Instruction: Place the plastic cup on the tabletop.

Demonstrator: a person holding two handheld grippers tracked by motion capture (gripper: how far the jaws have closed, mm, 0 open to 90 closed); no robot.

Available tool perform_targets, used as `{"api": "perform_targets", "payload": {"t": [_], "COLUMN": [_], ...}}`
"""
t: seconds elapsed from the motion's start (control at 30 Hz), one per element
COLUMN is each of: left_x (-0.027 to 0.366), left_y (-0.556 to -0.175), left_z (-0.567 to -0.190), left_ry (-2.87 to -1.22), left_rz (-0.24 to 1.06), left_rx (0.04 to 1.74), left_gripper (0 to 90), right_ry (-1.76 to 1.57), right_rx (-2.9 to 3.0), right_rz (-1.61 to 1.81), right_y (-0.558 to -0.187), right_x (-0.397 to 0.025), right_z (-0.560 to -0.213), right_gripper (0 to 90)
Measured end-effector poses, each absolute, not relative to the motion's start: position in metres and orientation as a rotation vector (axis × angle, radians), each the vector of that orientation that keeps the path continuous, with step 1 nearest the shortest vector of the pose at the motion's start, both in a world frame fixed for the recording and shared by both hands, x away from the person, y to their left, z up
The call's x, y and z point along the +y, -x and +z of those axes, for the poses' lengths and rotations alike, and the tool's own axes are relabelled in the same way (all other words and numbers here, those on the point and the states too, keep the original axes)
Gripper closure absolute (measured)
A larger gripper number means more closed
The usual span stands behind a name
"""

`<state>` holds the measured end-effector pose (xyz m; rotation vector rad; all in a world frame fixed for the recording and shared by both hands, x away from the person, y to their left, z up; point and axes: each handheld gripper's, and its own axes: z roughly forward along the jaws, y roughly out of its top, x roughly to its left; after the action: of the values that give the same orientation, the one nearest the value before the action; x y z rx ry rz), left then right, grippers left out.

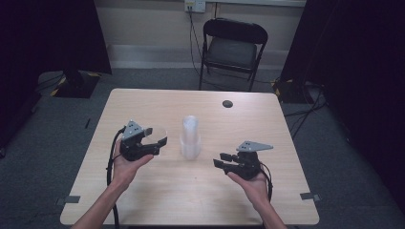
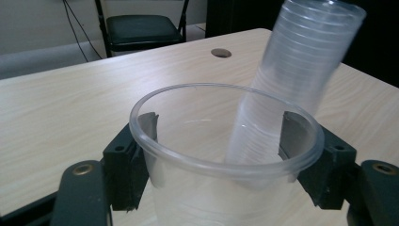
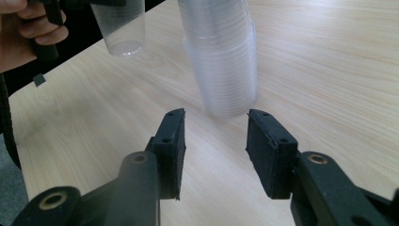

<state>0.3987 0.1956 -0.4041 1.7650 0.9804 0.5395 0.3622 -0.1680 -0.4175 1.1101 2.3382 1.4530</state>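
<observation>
Clear cup (image 2: 226,155) clamped between left gripper (image 1: 154,137) jaws, beside cup stack (image 1: 190,137); right gripper (image 3: 215,141) parted, empty, facing stack.

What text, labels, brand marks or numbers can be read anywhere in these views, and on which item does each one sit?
None can be read.
Single clear cup held in the left gripper: no print.
Stack of clear cups: no print.
Right gripper: bare black jaws, no marking.
Wall socket plate behind the folding chair: too small and blurred to tell.
Wooden table: no label.
</observation>
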Motion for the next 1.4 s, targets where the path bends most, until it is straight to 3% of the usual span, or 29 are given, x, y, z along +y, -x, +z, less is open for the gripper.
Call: {"api": "perform_targets", "payload": {"t": [0.7,1.4], "left_x": [0.195,0.197], "left_y": [-0.437,-0.478], "left_z": [-0.391,-0.429], "left_ry": [-1.727,-1.760], "left_rz": [0.585,0.559], "left_rx": [0.964,1.045], "left_gripper": [28.8,28.8], "right_ry": [-1.161,-1.179], "right_rx": [2.322,2.337], "right_rz": [1.439,1.437], "right_y": [-0.364,-0.366], "right_x": [-0.175,-0.174], "right_z": [-0.421,-0.425], "right_gripper": [57.7,58.1]}}
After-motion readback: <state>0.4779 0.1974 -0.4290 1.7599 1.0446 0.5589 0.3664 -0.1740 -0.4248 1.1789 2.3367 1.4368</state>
